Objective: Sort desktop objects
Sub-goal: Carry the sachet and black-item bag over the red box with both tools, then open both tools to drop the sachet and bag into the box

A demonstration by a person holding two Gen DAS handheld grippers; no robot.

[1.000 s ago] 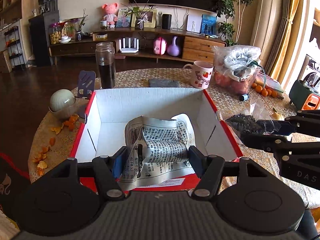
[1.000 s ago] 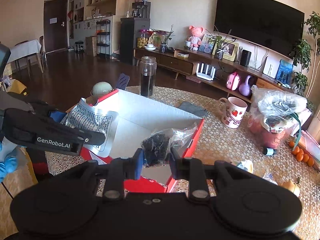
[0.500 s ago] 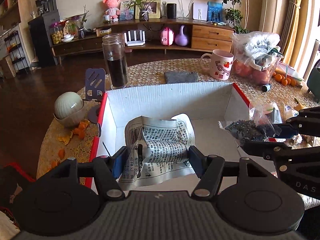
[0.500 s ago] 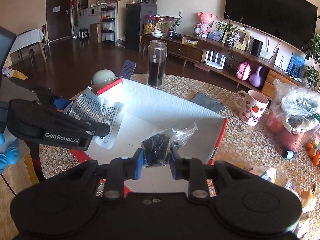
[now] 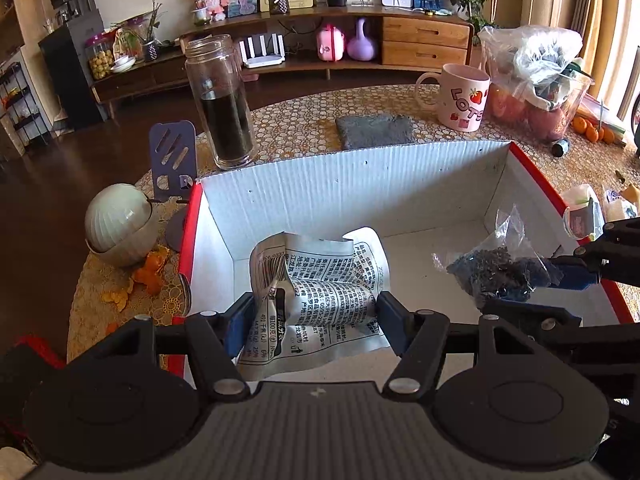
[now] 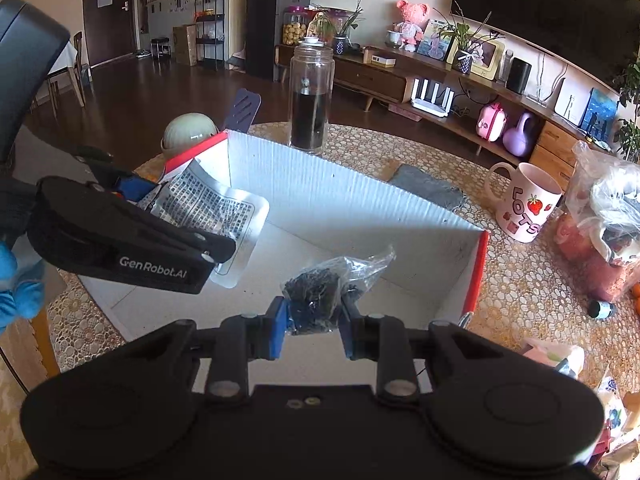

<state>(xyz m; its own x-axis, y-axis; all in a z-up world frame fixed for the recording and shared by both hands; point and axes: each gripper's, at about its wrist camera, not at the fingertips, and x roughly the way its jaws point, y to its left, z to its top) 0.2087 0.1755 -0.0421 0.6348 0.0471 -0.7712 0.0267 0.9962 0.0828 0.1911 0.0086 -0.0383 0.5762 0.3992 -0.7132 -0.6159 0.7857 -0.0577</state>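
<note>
Left wrist view: both packets held over the box

Left gripper [image 5: 316, 312] clamped a crumpled printed foil pouch [image 5: 320, 292] above the white-lined cardboard box [image 5: 360, 184]; right gripper [image 6: 312, 328] pinched a clear bag of dark dried leaves [image 6: 320, 292] over the same box

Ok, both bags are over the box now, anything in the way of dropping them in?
Nothing visible. The printed pouch in the left gripper and the clear bag in the right gripper hang over the box, whose floor looks bare.
</note>
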